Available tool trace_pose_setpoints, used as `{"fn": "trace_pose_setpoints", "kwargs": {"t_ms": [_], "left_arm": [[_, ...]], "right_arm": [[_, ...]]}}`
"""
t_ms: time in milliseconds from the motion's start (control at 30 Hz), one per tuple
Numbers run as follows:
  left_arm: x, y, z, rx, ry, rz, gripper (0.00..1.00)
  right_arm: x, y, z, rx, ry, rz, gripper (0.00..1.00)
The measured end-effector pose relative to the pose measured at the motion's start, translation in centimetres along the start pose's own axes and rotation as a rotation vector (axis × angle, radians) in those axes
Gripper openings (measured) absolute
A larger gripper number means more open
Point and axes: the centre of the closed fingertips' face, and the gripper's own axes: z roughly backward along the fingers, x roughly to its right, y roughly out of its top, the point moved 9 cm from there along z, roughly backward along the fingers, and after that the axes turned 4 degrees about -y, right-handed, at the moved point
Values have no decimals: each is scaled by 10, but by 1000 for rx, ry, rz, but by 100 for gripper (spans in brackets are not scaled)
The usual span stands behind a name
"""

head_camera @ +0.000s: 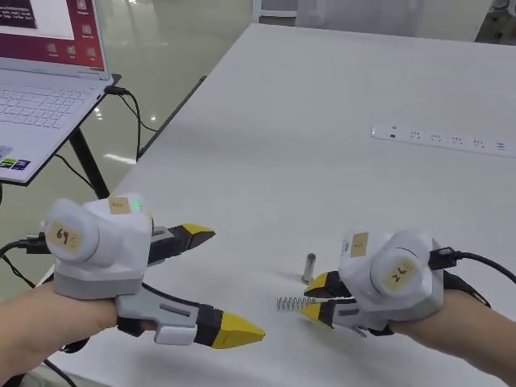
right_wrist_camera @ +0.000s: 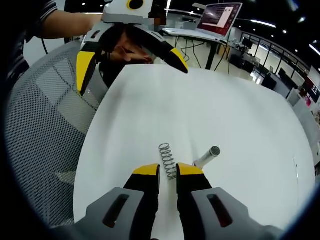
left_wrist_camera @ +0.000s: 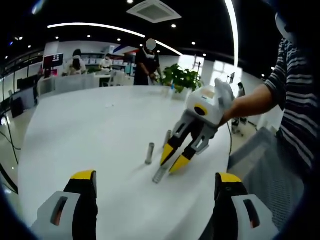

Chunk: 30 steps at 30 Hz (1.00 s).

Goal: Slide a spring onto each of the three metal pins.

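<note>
A small steel spring (head_camera: 293, 303) lies on the white table (head_camera: 322, 145). My right gripper (head_camera: 316, 297) is low over it, its jaws a narrow gap apart with the spring's (right_wrist_camera: 168, 159) near end between the yellow fingertips (right_wrist_camera: 146, 171); they do not press on it. A short metal pin (head_camera: 309, 268) stands upright just beyond the spring, and is the pin (right_wrist_camera: 207, 157) to the right of the jaws. In the left gripper view, two pins (left_wrist_camera: 150, 152) (left_wrist_camera: 168, 137) stand by the right gripper (left_wrist_camera: 172, 159). My left gripper (head_camera: 218, 282) hangs wide open and empty, facing the right gripper across the table's corner.
An open laptop (head_camera: 40, 81) sits on a stand to the left, off the table, with cables hanging below it. A white power strip (head_camera: 439, 139) lies at the back right. A grey mesh chair (right_wrist_camera: 45, 125) stands at the table's near edge. People stand far behind.
</note>
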Motion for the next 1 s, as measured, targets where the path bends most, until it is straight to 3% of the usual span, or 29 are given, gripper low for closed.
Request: {"fn": "trace_pose_setpoints", "kwargs": {"t_ms": [267,367,567,1000], "left_arm": [[2,-2,0,-3,-2,0,95],[1,-3,2,-3,3,5,95],[5,-3,0,-10,-6,4,95],[15,-1,-9,-13,-48,-5,94]], "right_arm": [[-4,-11,-7,-45,10,16,8],[-3,-11,-5,-8,7,9,8],[-4,-8,-6,-21,2,29,8],[0,-7,29,8,-30,31,8]]}}
